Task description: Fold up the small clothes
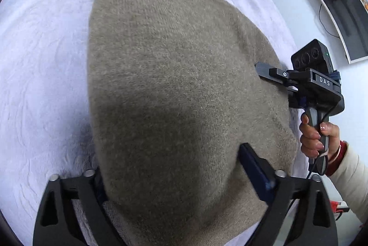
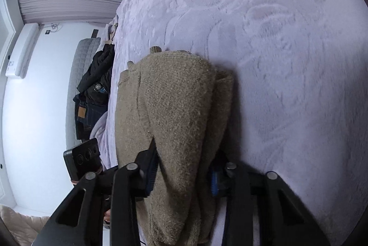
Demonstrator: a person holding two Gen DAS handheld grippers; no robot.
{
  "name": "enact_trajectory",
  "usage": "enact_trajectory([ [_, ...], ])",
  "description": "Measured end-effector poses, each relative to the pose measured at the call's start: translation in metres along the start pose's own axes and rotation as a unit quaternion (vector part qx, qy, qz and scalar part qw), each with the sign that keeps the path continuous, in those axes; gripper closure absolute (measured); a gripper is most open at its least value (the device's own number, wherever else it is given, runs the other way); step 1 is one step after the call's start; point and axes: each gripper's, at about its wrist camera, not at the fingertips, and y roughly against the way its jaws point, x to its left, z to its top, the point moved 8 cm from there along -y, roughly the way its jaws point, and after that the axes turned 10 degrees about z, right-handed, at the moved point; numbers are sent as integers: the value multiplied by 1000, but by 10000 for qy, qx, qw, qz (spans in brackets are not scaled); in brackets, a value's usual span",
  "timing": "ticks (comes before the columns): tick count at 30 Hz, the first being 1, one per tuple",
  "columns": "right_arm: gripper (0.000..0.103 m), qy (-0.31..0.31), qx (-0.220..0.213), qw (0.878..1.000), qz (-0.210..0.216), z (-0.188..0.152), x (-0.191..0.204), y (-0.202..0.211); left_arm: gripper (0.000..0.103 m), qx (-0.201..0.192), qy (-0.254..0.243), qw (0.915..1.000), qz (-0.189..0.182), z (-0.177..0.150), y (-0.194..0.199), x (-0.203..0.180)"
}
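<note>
Pinching a doubled-over fold of the tan knitted sweater [image 2: 174, 112], the right gripper [image 2: 184, 172] is standing with its blue pads narrowed against both sides of the cloth, judged to be carrying the fold. Straddling the same sweater's near edge at lower centre, the left gripper [image 1: 174, 177] is standing wide, grip uncertain. Lying beneath is the pale plush bedspread [image 2: 287, 43].

Left gripper [image 1: 174, 179], bottom centre of left wrist view: jaws wide, brown knit between them. Right gripper [image 2: 181, 174], bottom centre of right wrist view: jaws narrow, pads pressing a fold of the knit. Right hand [image 1: 315, 138] grips its handle, right edge of left view.
</note>
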Motion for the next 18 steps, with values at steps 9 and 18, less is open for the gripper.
enact_trajectory([
  [9, 73, 9, -297, 9987, 411, -13, 48, 8, 48, -359, 98, 9982, -464, -8, 44, -3],
  [18, 73, 154, -296, 9975, 624, -57, 114, 3, 48, -595, 35, 9954, -749, -30, 99, 10],
])
